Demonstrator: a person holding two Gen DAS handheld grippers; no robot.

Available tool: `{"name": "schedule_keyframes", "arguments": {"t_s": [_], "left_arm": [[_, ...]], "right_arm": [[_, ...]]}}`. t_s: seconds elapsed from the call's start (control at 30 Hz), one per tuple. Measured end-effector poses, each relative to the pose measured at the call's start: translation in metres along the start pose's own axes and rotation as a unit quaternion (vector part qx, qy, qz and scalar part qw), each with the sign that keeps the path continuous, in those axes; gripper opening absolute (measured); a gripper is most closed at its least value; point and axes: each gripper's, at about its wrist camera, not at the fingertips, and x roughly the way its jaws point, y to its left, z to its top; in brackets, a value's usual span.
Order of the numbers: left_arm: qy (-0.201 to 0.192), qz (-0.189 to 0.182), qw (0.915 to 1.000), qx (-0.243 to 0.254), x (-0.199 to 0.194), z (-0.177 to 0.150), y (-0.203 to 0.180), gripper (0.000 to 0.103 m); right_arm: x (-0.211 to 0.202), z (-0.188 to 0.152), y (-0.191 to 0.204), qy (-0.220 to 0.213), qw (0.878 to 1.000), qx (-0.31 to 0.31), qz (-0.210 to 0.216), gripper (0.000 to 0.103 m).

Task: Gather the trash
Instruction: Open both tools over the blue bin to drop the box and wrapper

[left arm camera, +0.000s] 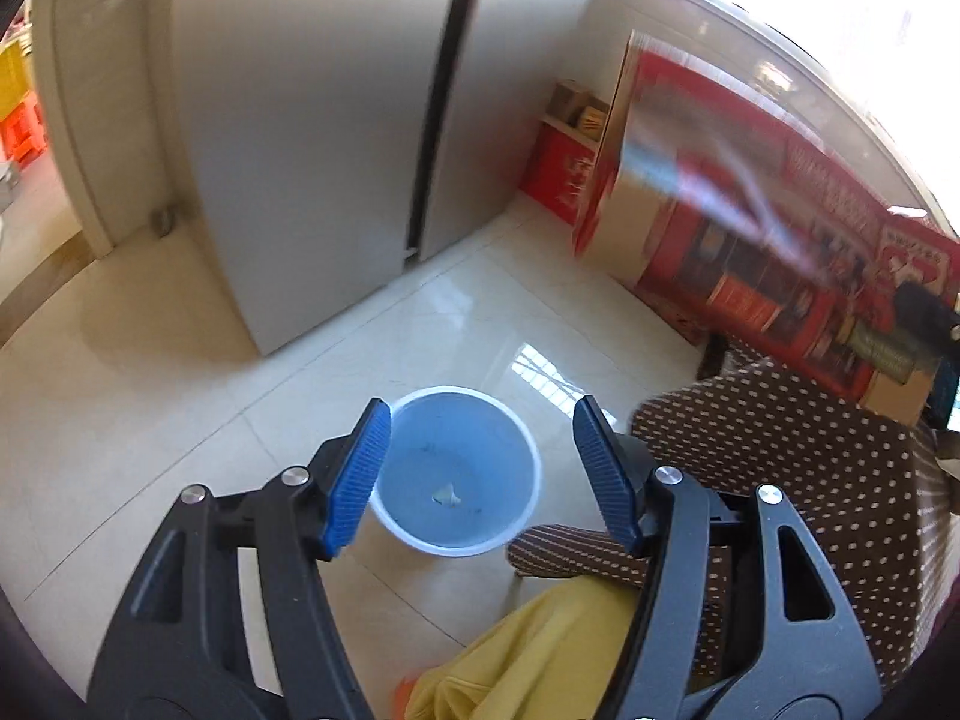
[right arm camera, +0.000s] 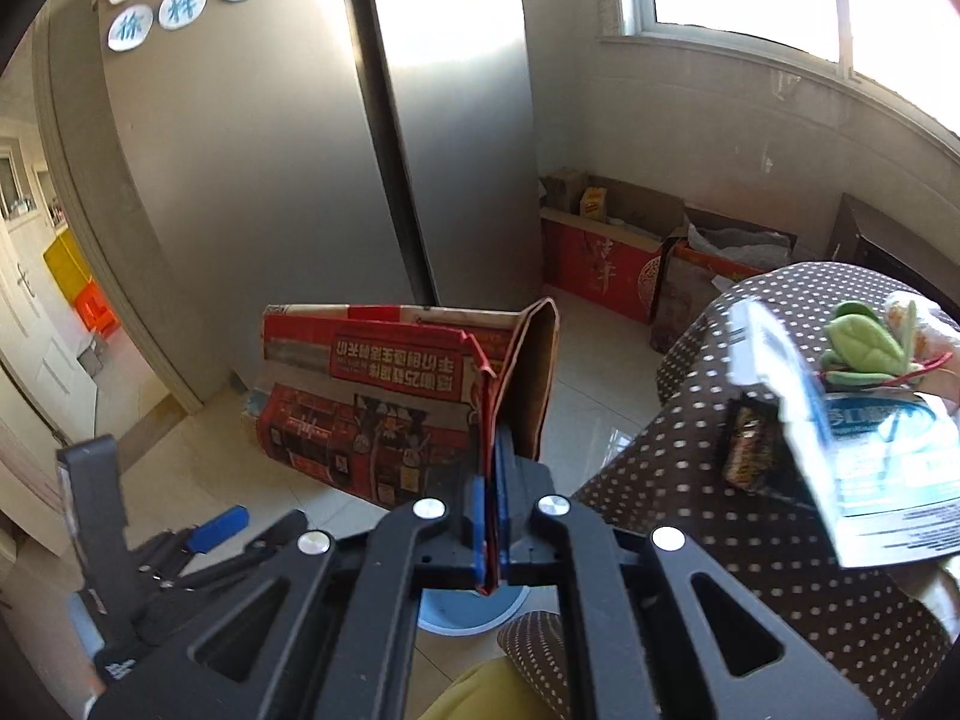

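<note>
A round blue bin [left arm camera: 456, 474] stands on the tiled floor with a small pale scrap [left arm camera: 445, 497] at its bottom. My left gripper [left arm camera: 480, 468] hangs open right above it, nothing between its blue pads [left arm camera: 357, 474]. My right gripper [right arm camera: 489, 516] is shut on the edge of a flattened red printed cardboard box [right arm camera: 384, 396], held upright over the floor. In the left wrist view the same box [left arm camera: 750, 228] shows blurred at the right. A sliver of the bin [right arm camera: 468, 612] shows under the right gripper. A dark snack wrapper [right arm camera: 747, 450] and a white-and-blue packet [right arm camera: 870, 438] lie on the table.
A table with a brown dotted cloth [right arm camera: 720, 510] stands right of the bin. Behind it is a tall silver fridge [left arm camera: 300, 120]. Red cartons [right arm camera: 600, 264] line the wall under the window. Yellow fabric [left arm camera: 540, 660] sits near my left gripper. A doorway opens at the left.
</note>
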Motion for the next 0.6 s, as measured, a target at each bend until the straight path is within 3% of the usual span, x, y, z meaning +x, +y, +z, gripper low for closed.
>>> {"name": "schedule_keyframes", "arguments": {"t_s": [0.2, 0.33, 0.37, 0.43, 0.47, 0.6], "left_arm": [[-0.013, 0.046, 0.9987, -0.014, -0.017, -0.003, 0.026, 0.063], [-0.017, 0.082, 0.9963, -0.021, -0.021, -0.006, 0.038, 0.056], [-0.016, 0.086, 0.9959, -0.024, -0.023, -0.008, 0.041, 0.056], [-0.014, 0.091, 0.9952, -0.032, -0.026, -0.011, 0.047, 0.056], [-0.014, 0.093, 0.9949, -0.035, -0.028, -0.011, 0.051, 0.056], [-0.015, 0.107, 0.9935, -0.036, -0.036, -0.014, 0.063, 0.056]], "right_arm": [[0.052, -0.014, 0.026, 0.056, 0.998, -0.022, 0.002, 0.004], [0.089, -0.023, 0.038, 0.101, 0.994, -0.031, -0.015, 0.007], [0.099, -0.025, 0.040, 0.111, 0.993, -0.034, -0.026, 0.012], [0.125, -0.031, 0.047, 0.143, 0.988, -0.051, -0.025, 0.043], [0.138, -0.034, 0.050, 0.163, 0.984, -0.063, -0.027, 0.072], [0.157, -0.049, 0.059, 0.162, 0.981, -0.092, -0.053, 0.075]]}}
